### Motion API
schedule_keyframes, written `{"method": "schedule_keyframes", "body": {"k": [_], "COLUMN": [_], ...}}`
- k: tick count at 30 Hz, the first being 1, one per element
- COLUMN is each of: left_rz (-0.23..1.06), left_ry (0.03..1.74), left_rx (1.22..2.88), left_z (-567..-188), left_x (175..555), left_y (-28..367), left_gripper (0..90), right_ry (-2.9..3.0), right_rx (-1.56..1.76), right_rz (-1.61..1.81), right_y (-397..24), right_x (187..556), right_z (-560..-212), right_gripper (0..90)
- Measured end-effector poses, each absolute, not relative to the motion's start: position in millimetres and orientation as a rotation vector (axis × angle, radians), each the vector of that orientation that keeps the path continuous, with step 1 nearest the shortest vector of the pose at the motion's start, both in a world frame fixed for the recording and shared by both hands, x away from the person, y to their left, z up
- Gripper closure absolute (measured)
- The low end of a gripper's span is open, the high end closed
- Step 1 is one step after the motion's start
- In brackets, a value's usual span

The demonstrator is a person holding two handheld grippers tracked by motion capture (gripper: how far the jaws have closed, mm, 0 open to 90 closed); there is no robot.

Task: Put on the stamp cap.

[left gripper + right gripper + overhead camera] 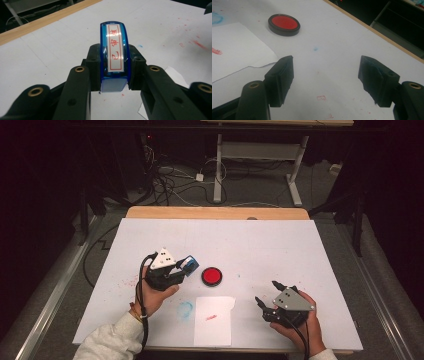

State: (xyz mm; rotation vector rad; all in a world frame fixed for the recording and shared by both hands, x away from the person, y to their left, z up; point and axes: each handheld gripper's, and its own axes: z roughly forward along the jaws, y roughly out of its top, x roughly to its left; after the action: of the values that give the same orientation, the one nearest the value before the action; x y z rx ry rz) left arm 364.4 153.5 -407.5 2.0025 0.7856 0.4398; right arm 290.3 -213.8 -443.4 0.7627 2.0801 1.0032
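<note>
1. Your left gripper (pixel 186 267) clamps a blue stamp (pixel 114 53) by its flat sides, held above the worktop (pixel 300 255) beside the red ink pad (pixel 211 276).
2. The stamp looks light, rigid and smooth plastic; it may slip, so grip mid-body.
3. Your right gripper (pixel 325 80) stands wide and empty.
4. The left gripper view reveals red characters on the stamp's label; the high view shows the paper sheet (pixel 214 320).

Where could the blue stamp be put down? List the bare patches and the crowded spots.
Free: the far stretch of the white table cover toward the wooden edge, and the right side beyond the red ink pad. Crowded: the near middle, with the paper sheet, ink pad and both grippers. The left gripper holds the blue stamp.
</note>
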Motion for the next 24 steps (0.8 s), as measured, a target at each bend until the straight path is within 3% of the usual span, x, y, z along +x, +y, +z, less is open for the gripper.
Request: {"method": "schedule_keyframes", "body": {"k": [24], "left_rz": [0.369], "left_ry": [0.91], "left_rx": [2.051], "left_z": [-428], "left_x": [393], "left_y": [154], "left_gripper": [67.2], "right_ry": [2.103], "right_rx": [0.75], "right_rz": [0.984], "right_y": [-212], "right_x": [290], "right_z": [-446], "right_gripper": [29.7]}}
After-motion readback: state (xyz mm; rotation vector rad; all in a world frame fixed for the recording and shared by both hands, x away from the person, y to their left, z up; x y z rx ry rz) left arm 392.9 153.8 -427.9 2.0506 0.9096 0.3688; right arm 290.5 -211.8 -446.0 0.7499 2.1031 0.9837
